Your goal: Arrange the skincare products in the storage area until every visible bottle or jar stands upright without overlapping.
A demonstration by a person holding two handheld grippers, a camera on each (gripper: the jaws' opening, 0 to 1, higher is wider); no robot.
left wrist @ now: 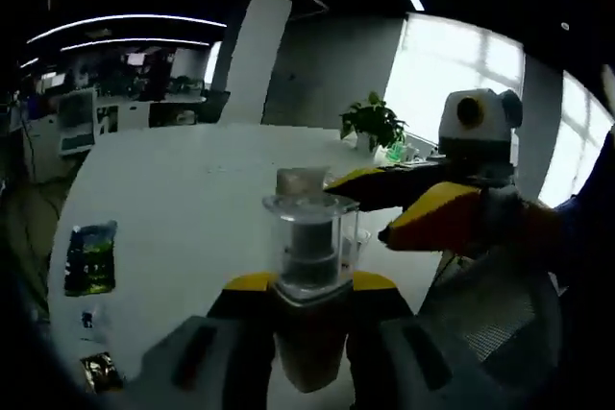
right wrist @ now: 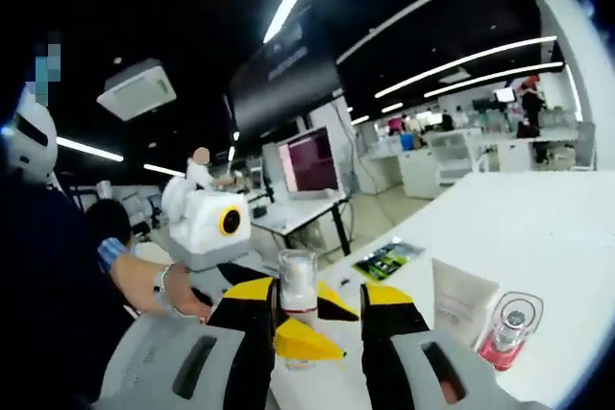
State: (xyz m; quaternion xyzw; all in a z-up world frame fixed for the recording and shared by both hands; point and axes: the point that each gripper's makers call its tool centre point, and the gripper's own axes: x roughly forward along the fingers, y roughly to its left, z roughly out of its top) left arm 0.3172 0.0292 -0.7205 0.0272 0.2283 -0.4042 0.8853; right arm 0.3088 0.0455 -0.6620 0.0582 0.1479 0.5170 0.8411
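Between left gripper (left wrist: 312, 287) jaws, clear-capped bottle (left wrist: 310, 242) upright

Your clear-capped pump bottle (left wrist: 309, 242) is standing upright between the left gripper's (left wrist: 309, 287) yellow-tipped jaws, grey pump inside the see-through cap. In the right gripper view you've got that same bottle (right wrist: 297, 285) upright, just past the jaws. A beige squeeze tube (right wrist: 461, 302) sits on the white table, and touching it is a small pink bottle (right wrist: 507, 335) with a clear cap, tipped over.
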